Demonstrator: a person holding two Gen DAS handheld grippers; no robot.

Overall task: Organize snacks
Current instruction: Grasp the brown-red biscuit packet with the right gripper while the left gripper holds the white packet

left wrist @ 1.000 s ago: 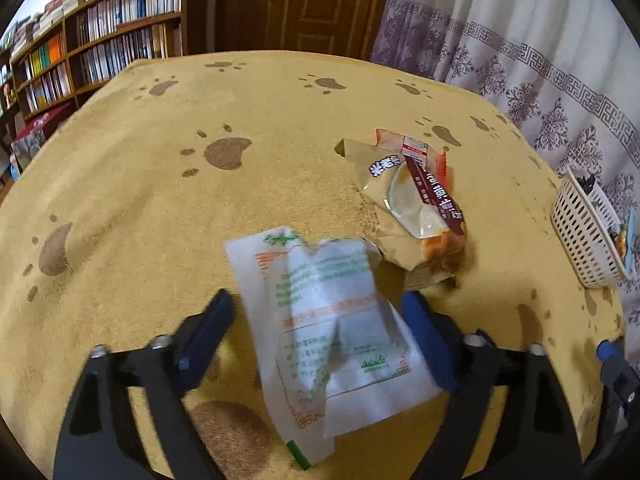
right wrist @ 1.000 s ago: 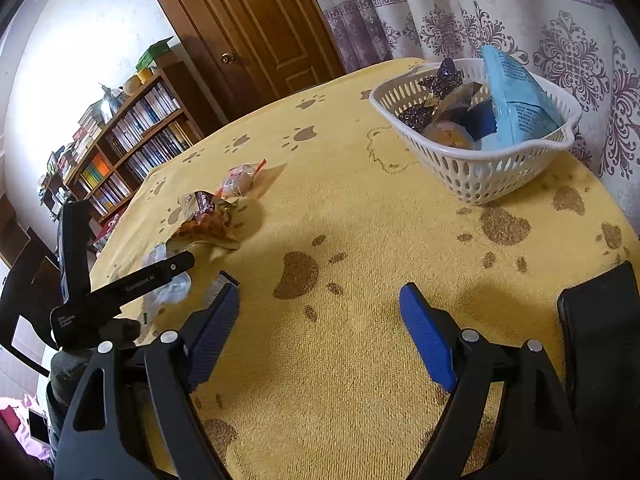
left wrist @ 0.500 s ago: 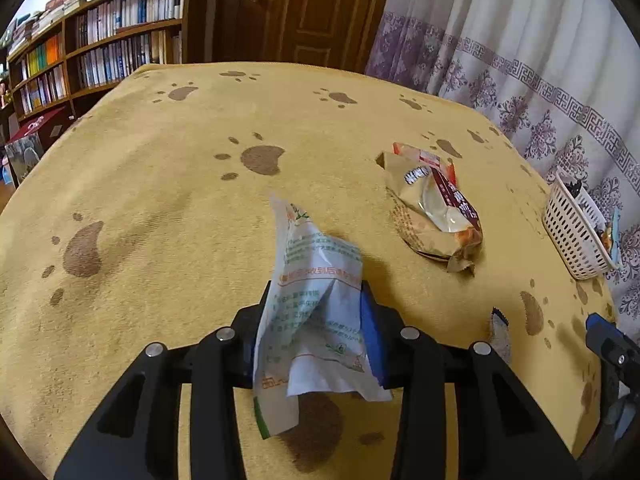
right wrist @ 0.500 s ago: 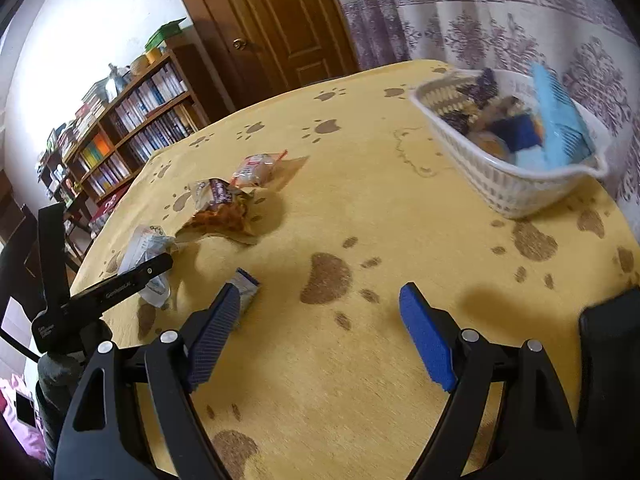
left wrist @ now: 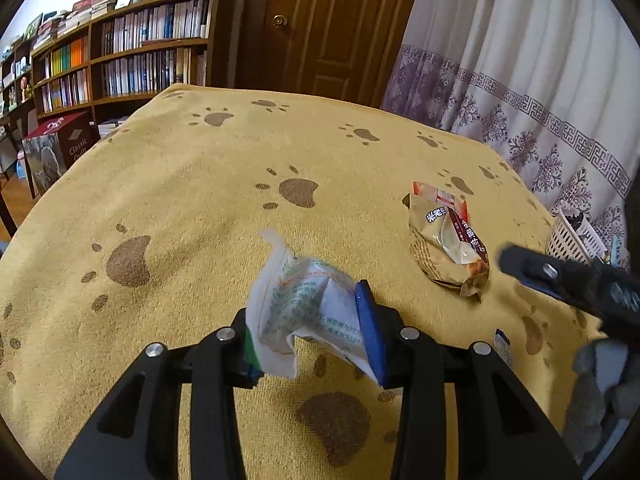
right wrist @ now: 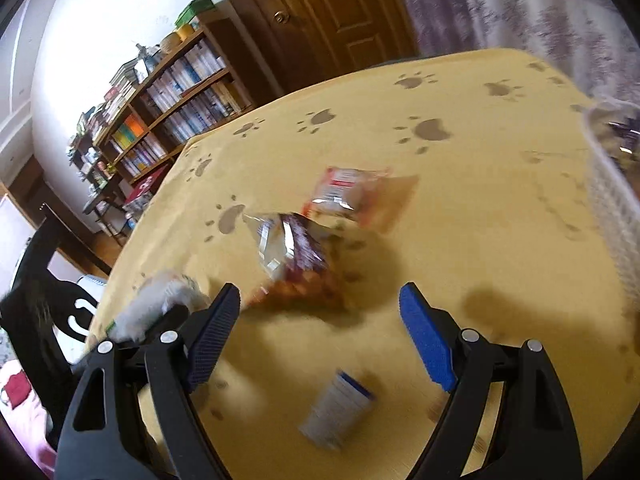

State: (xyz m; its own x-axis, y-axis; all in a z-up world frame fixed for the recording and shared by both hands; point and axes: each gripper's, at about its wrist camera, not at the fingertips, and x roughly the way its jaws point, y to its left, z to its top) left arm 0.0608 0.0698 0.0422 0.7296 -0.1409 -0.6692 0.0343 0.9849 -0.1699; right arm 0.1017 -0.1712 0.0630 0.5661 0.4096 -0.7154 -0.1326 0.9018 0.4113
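My left gripper [left wrist: 312, 332] is shut on a white snack packet with green print [left wrist: 304, 300] and holds it above the yellow paw-print tablecloth [left wrist: 200, 200]. The packet also shows in the right wrist view [right wrist: 160, 304]. A brown snack bag [left wrist: 448, 248] lies to the right, with a small red-edged packet [left wrist: 436, 194] behind it. My right gripper [right wrist: 320, 340] is open and empty above the brown bag [right wrist: 296, 264], the red-edged packet [right wrist: 348, 196] and a small blue-and-white packet [right wrist: 336, 412]. The white basket [left wrist: 572, 232] holds several snacks.
The basket's wall [right wrist: 612, 208] stands at the right table edge. A bookshelf [left wrist: 120, 64], a wooden door [left wrist: 332, 28] and patterned curtains [left wrist: 520, 80] lie beyond the table. A dark chair [right wrist: 44, 280] stands at the left.
My left gripper closed on the white packet and lifted it off the cloth. My right gripper swung left from the basket towards the brown bag and entered the left wrist view.
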